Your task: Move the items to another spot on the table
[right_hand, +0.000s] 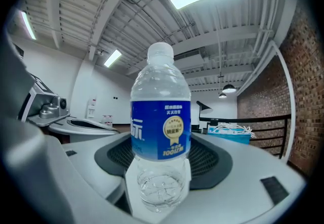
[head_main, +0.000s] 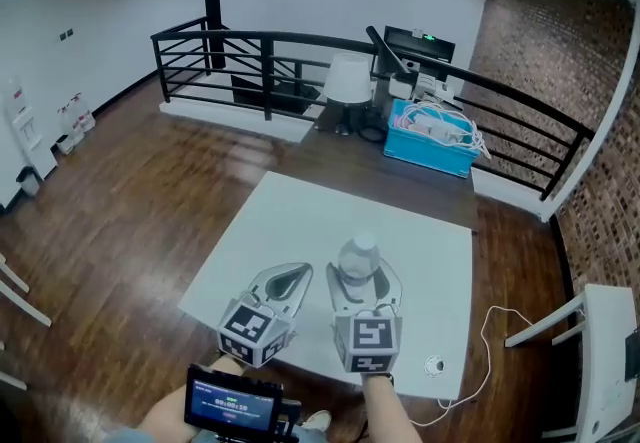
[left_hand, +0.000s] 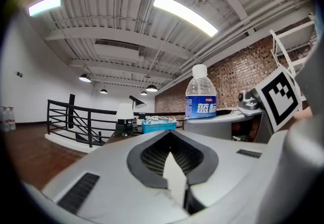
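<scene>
Bottle [head_main: 358,253] mostly hidden between right gripper [head_main: 365,269] jaws, head view.

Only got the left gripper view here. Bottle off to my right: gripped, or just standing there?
Observer: Gripped. In the right gripper view the water bottle stands upright between the right tongs, with a jaw against each side.
Operator: Where on the table?
Observer: The head view puts it in the front half of the white table, about midway across.
Operator: Anything else on the table?
Observer: Just one small round thing near the front right corner. It's too small to identify.
</scene>
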`<state>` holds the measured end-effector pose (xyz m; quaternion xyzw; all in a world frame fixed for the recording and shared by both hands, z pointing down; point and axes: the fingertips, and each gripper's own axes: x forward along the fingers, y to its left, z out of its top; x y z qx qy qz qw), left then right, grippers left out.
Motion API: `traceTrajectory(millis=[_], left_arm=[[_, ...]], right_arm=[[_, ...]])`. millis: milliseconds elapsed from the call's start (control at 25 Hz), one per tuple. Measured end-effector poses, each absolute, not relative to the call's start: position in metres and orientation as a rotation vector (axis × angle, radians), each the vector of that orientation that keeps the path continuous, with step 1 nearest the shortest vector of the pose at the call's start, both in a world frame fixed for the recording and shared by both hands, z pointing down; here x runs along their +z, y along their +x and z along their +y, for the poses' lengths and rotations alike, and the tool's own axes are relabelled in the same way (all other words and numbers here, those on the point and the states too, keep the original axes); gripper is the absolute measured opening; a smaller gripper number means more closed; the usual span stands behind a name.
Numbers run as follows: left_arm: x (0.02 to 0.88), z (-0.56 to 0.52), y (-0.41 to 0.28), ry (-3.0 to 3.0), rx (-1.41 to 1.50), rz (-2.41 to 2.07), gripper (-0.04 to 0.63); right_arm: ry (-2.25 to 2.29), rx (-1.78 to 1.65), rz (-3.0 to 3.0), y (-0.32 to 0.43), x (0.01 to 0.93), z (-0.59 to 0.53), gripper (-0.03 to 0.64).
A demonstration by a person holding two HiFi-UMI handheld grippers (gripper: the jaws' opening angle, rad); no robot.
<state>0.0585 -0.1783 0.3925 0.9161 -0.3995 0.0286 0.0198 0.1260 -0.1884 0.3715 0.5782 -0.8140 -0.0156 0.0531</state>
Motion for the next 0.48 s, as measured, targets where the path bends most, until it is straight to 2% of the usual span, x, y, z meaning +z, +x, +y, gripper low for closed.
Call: traceTrajectory(millis=[480], left_arm=[[0.399,-0.205,-0.05,2.763,0.095,-1.413,0.002]], right_arm=[[1.599,-0.055,-2.583,0.017,0.378,-0.222,0.291]])
